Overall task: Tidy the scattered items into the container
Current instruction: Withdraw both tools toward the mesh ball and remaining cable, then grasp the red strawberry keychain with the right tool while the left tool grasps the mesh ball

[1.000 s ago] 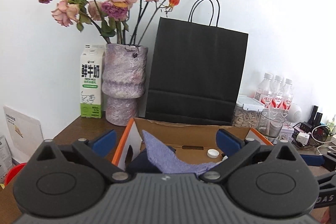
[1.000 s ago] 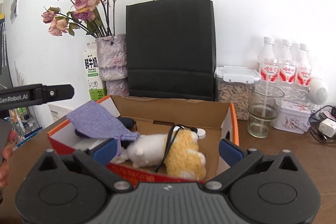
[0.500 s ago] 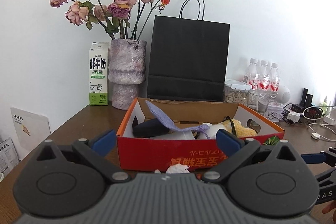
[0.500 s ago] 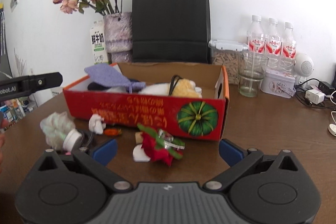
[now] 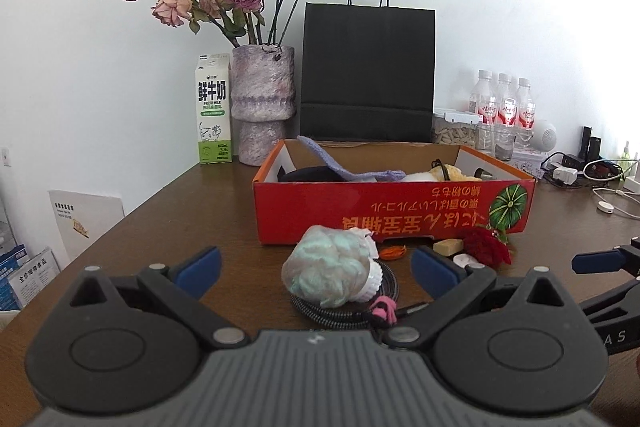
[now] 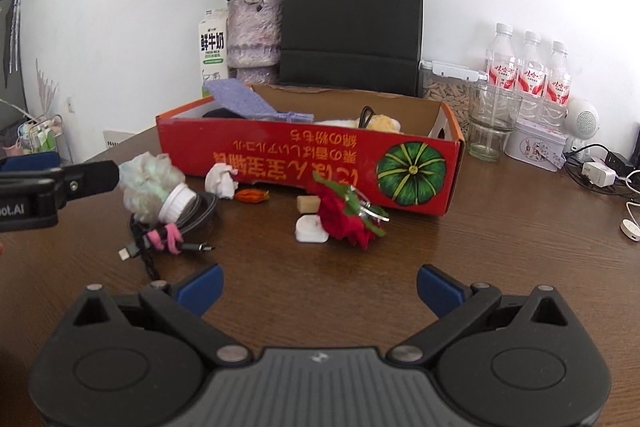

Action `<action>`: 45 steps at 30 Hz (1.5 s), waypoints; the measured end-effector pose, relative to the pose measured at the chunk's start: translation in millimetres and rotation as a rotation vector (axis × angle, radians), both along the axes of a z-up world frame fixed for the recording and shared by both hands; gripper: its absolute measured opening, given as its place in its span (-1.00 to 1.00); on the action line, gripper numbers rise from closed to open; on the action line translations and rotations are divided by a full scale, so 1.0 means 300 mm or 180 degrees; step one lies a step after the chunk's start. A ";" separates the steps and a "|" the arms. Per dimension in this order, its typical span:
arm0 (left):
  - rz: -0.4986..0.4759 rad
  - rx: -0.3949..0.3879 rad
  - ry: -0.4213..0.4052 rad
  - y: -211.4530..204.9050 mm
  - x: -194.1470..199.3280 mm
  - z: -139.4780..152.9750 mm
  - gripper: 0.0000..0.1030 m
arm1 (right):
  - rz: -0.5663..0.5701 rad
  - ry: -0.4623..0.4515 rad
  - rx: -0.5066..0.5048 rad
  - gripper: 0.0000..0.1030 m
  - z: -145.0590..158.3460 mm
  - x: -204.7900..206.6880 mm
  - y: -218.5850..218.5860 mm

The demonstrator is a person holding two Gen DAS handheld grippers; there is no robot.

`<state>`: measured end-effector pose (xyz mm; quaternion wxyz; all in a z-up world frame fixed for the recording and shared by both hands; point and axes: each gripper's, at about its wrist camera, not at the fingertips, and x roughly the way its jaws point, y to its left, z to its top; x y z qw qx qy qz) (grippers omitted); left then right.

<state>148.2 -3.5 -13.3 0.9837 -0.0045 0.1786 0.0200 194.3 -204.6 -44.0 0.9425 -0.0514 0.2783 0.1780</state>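
A red cardboard box [image 5: 394, 205] [image 6: 308, 151] holds a purple cloth [image 6: 244, 101], a dark item and a plush toy [image 6: 380, 123]. In front of it lie a pale mesh puff [image 5: 330, 271] [image 6: 150, 183] on a coiled black cable [image 6: 172, 227], a crumpled white tissue [image 6: 221, 179], an orange scrap [image 6: 252, 195], a tan block [image 6: 307, 203], a white piece [image 6: 310, 230] and a red fabric flower [image 5: 486, 247] [image 6: 346, 217]. My left gripper [image 5: 316, 269] is open, just short of the puff. My right gripper [image 6: 318, 287] is open over bare table, short of the flower.
Behind the box stand a milk carton [image 5: 214, 119], a vase of dried roses [image 5: 264, 107], a black paper bag [image 5: 368, 75], water bottles [image 6: 528, 67], a glass [image 6: 492, 123], a tin [image 6: 534, 145] and chargers with cables [image 6: 600, 175]. Papers [image 5: 86, 221] lean at the left table edge.
Both grippers have pulled back and away from the box, from above it to the table in front. The scattered items now show ahead of them. Both stayed open.
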 end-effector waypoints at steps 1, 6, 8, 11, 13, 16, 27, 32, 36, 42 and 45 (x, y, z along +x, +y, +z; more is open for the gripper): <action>0.0028 0.0001 0.0018 0.003 -0.008 -0.007 1.00 | -0.0009 0.0000 -0.0019 1.00 -0.003 -0.006 0.004; 0.0119 -0.0190 -0.0024 0.035 -0.041 -0.019 1.00 | -0.0025 -0.0068 0.0042 1.00 -0.007 -0.037 0.001; 0.0149 -0.0228 -0.0060 0.043 -0.050 -0.015 1.00 | -0.0013 -0.0043 0.0043 1.00 -0.011 -0.041 -0.001; 0.0190 -0.0240 -0.0085 0.049 -0.058 -0.013 1.00 | 0.0038 -0.0015 0.0029 1.00 -0.016 -0.056 0.006; 0.0208 -0.0226 -0.0056 0.050 -0.060 -0.014 1.00 | 0.0068 -0.0039 0.0035 1.00 -0.016 -0.071 0.011; 0.0226 -0.0201 -0.0004 0.052 -0.062 -0.013 1.00 | 0.0092 -0.0064 0.0042 1.00 -0.009 -0.088 0.014; 0.0137 -0.0092 0.0157 0.058 -0.059 -0.010 1.00 | 0.0102 -0.0048 -0.0002 1.00 -0.007 -0.102 0.020; 0.0033 -0.0049 0.0211 0.046 -0.015 0.014 1.00 | 0.0032 0.0003 -0.0013 1.00 0.003 -0.078 0.011; 0.0000 0.0029 0.0191 0.031 0.026 0.032 1.00 | -0.0046 -0.0008 -0.0016 1.00 0.016 -0.048 0.003; 0.0049 -0.0017 0.0382 0.036 0.128 0.007 1.00 | -0.0117 0.0043 0.0029 1.00 0.024 0.022 -0.007; 0.0103 -0.0089 0.0451 0.043 0.167 -0.015 1.00 | -0.0188 0.0057 0.0021 0.89 0.019 0.074 -0.003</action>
